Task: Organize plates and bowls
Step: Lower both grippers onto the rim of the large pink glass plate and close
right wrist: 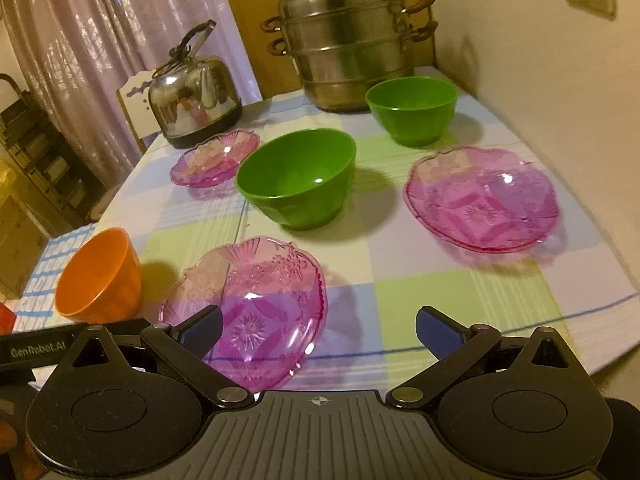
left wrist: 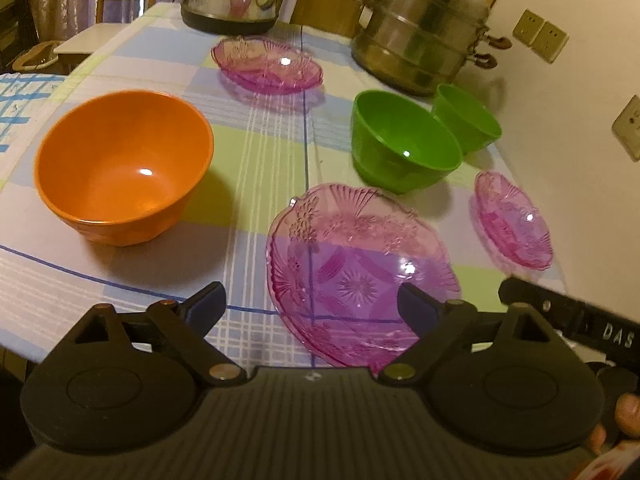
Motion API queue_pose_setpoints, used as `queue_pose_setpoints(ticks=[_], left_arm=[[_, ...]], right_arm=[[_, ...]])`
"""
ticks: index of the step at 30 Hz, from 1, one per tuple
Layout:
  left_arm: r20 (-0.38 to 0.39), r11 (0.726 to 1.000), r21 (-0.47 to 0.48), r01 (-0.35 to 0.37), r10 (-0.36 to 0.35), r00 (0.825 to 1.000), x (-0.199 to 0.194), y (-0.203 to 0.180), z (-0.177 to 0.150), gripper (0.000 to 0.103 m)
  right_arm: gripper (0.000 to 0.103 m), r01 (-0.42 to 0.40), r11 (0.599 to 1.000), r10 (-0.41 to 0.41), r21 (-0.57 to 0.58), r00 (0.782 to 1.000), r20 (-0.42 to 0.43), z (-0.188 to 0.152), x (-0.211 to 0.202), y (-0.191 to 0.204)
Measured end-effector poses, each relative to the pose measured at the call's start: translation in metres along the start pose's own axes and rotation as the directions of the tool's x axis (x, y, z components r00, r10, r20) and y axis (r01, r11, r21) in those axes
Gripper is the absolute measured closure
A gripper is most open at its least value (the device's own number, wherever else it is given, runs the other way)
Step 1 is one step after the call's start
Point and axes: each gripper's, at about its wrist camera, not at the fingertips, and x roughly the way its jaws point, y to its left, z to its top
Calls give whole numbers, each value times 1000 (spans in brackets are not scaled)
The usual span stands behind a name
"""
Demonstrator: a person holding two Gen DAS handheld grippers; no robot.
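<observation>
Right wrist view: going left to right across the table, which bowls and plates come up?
Orange plastic bowl → near pink glass plate → large green plastic bowl → far-right pink glass plate.

Left gripper (left wrist: 310, 306) jaws wide apart, nothing between pads, angled downward, right gripper (right wrist: 320, 330) likewise spread, empty, at left gripper's 3 o'clock.

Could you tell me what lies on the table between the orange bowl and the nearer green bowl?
Only bare checked tablecloth lies between the orange bowl and the nearer green bowl, shown in the left wrist view.
</observation>
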Motion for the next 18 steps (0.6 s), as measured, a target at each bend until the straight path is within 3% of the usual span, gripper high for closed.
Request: queue_pose_setpoints(ticks=[2,5,7,18], left_arm=[[-15,1000,-8,-5,5,1000,9,2,1,19],[-23,1000,-14,-9,9,1000,20,6,1,22],[-21,1000,-17,-12,11,1000,26,7,2,24],[-19,1000,-20,-13,13,1000,49,11,8,61]], right_arm=[[1,-2,1000,2,5,1000,-4,3,12,-1],[19,-4,1000,4,6,1000,-23,4,28,-2],[23,-3,1000,4,8,999,-40,4,38,-4],[59,-12,1000,12,-3,996,-86,-1,70,-11]])
